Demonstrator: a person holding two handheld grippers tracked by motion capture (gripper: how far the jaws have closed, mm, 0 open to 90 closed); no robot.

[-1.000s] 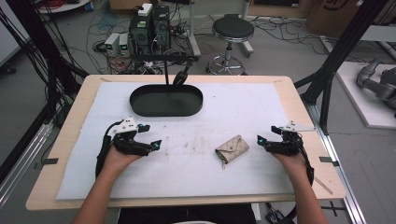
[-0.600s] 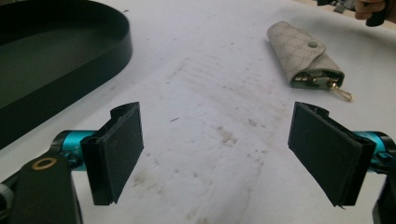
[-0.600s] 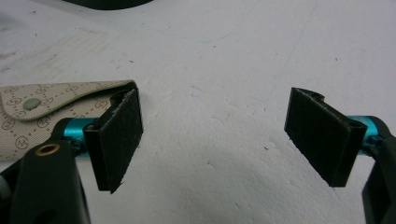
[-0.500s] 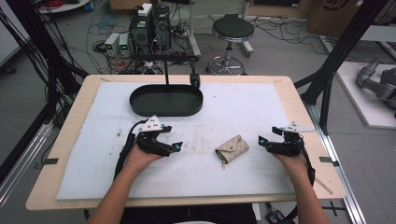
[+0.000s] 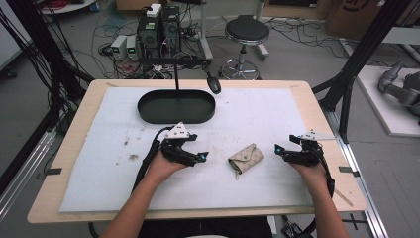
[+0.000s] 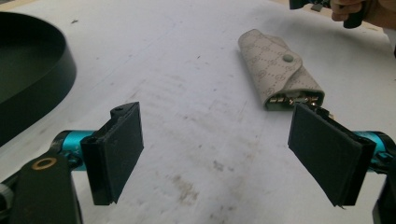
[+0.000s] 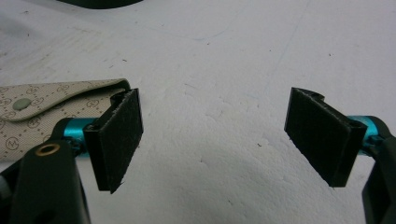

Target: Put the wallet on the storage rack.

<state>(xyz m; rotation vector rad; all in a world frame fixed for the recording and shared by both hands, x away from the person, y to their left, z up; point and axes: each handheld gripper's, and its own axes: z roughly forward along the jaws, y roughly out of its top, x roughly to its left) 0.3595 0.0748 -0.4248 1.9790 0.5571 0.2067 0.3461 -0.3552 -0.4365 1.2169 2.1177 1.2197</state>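
Two grippers, both jaws wide and empty: left gripper (image 5: 202,157) low centre-left of the high view, right gripper (image 5: 278,148) at right, beige key pouch (image 5: 246,157) flat on the tabletop (image 5: 277,114) between them, untouched.

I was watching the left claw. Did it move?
Yes. The left gripper slid right, toward the beige key pouch, passing below the black tray.

In the left gripper view, the black tray (image 6: 28,79) is running off the left edge, and the left claw (image 6: 217,154) is covering part of the key pouch's (image 6: 280,70) open end. In the right gripper view, the right claw (image 7: 219,140) is hiding the pouch's near corner, and the left edge is cutting the pouch off.
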